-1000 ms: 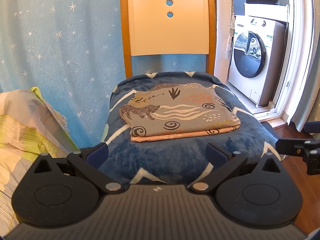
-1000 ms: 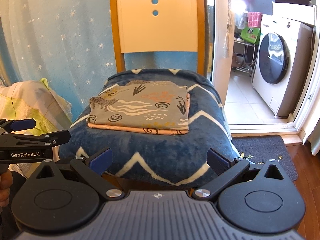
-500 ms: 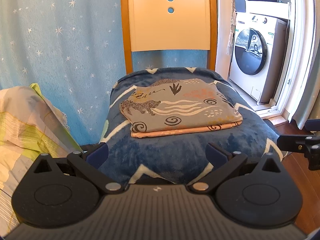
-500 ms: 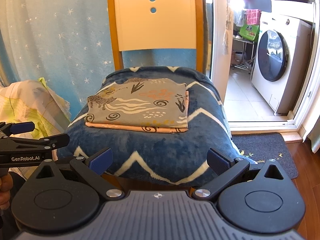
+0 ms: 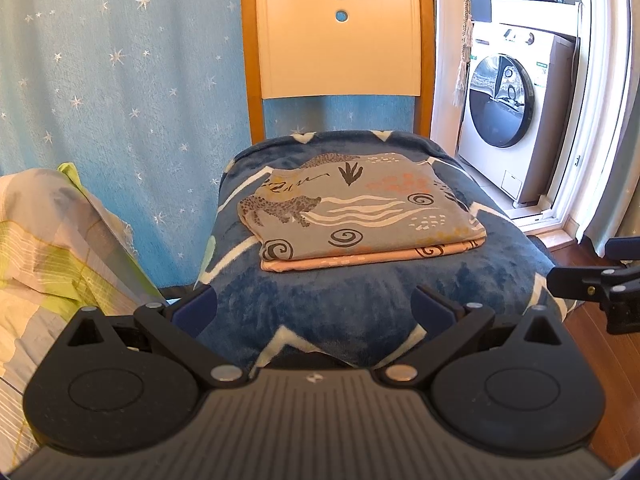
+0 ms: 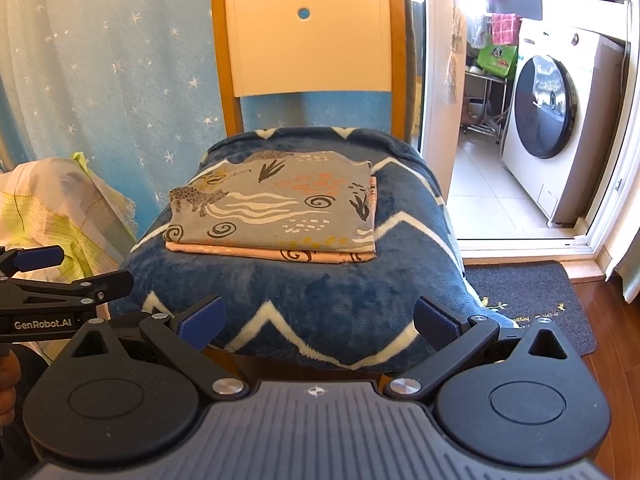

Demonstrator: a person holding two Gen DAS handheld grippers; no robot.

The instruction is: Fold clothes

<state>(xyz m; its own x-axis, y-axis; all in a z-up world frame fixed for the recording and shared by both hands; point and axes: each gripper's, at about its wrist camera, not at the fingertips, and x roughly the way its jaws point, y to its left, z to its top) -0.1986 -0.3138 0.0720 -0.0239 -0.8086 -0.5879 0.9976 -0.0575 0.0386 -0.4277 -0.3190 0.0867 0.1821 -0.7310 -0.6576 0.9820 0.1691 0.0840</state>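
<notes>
1. One folded cloth (image 5: 360, 216) lies flat in the middle of the chair seat, a grey printed layer with a leopard, swirls and waves on top, and a peach layer showing along its near edge and its right edge.
2. It rests on a blue blanket (image 5: 360, 304) with white zigzags, which covers the whole seat and hangs over the front.
3. The chair (image 5: 340, 32) has a cream back panel with round holes in an orange wood frame, rising at 12 o'clock from the cloth.
4. The left gripper (image 5: 316, 308) hangs in front of the seat at 6 o'clock from the cloth, fingers spread wide, nothing between them, clear of cloth and blanket.
5. The right gripper (image 6: 318, 320) hangs likewise at the seat's front edge, fingers apart and empty; its blue pads (image 6: 202, 322) touch nothing.
6. Each gripper shows in the other's view: the right one's tips at 3 o'clock in the left view, the left one at 9 o'clock in the right view, both beside the seat.
7. A hand (image 6: 8, 384) shows in part at the right view's left edge.
8. A striped green and white bedding heap (image 5: 48, 240) sits at 9 o'clock from the chair.
9. A starry blue curtain (image 5: 120, 80) hangs behind.
10. A washer (image 6: 556, 120) stands past the doorway at 2 o'clock, with a dark mat (image 6: 528, 300) on the wood floor before the sill.
</notes>
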